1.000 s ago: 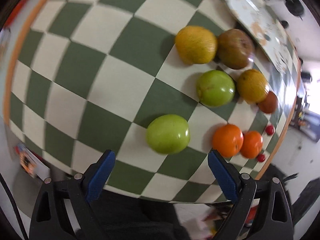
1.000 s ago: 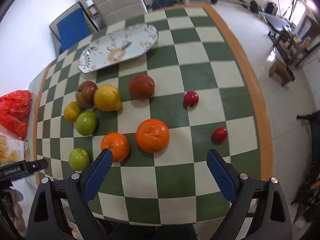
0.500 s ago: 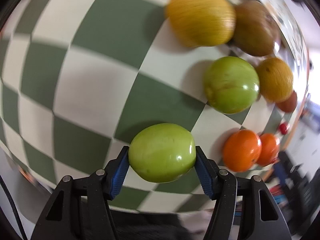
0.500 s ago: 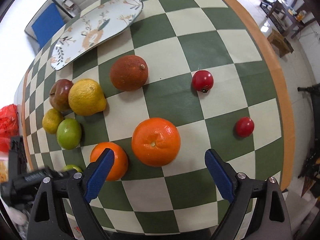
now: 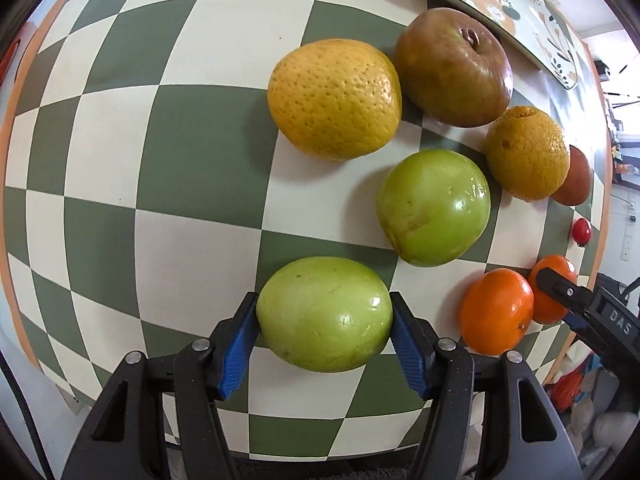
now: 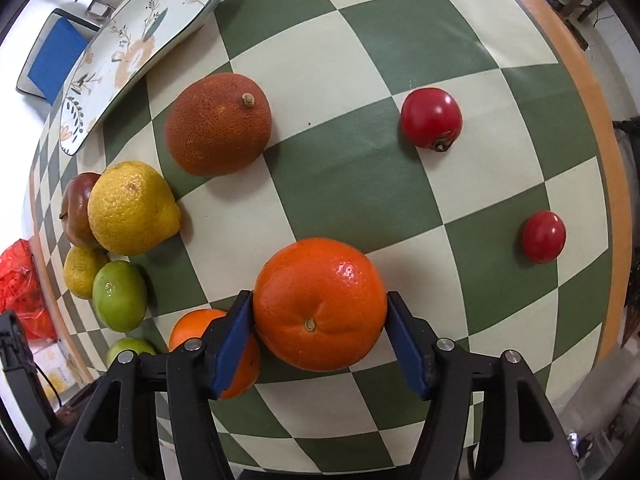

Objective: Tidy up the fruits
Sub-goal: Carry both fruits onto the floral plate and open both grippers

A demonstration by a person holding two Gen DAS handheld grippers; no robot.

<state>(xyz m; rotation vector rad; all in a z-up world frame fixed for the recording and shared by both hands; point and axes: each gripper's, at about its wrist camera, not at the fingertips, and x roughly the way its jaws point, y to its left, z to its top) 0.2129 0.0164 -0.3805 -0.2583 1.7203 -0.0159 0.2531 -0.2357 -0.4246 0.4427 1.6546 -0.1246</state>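
My left gripper [image 5: 324, 334] is shut on a green apple [image 5: 324, 314] on the checkered table. A second green apple [image 5: 434, 206], a large yellow citrus [image 5: 334, 98], a brown-red apple [image 5: 454, 66] and a small yellow citrus [image 5: 528, 158] lie beyond it. My right gripper [image 6: 320, 336] is shut on a large orange [image 6: 320, 304]. A second orange [image 6: 192, 326] lies behind its left finger. A dark rusty orange [image 6: 218, 128] and two red tomatoes [image 6: 432, 116] [image 6: 544, 236] lie farther off.
A long patterned platter [image 6: 132, 52] stands at the table's far left corner, also in the left wrist view [image 5: 500, 4]. The table's orange rim [image 6: 600, 160] runs along the right. A red bag [image 6: 20, 280] and a blue chair [image 6: 52, 56] are off the table.
Both grippers moved forward and down. The left closed on the near green apple half a second ago and holds it; the right, open before, has closed on the large orange.
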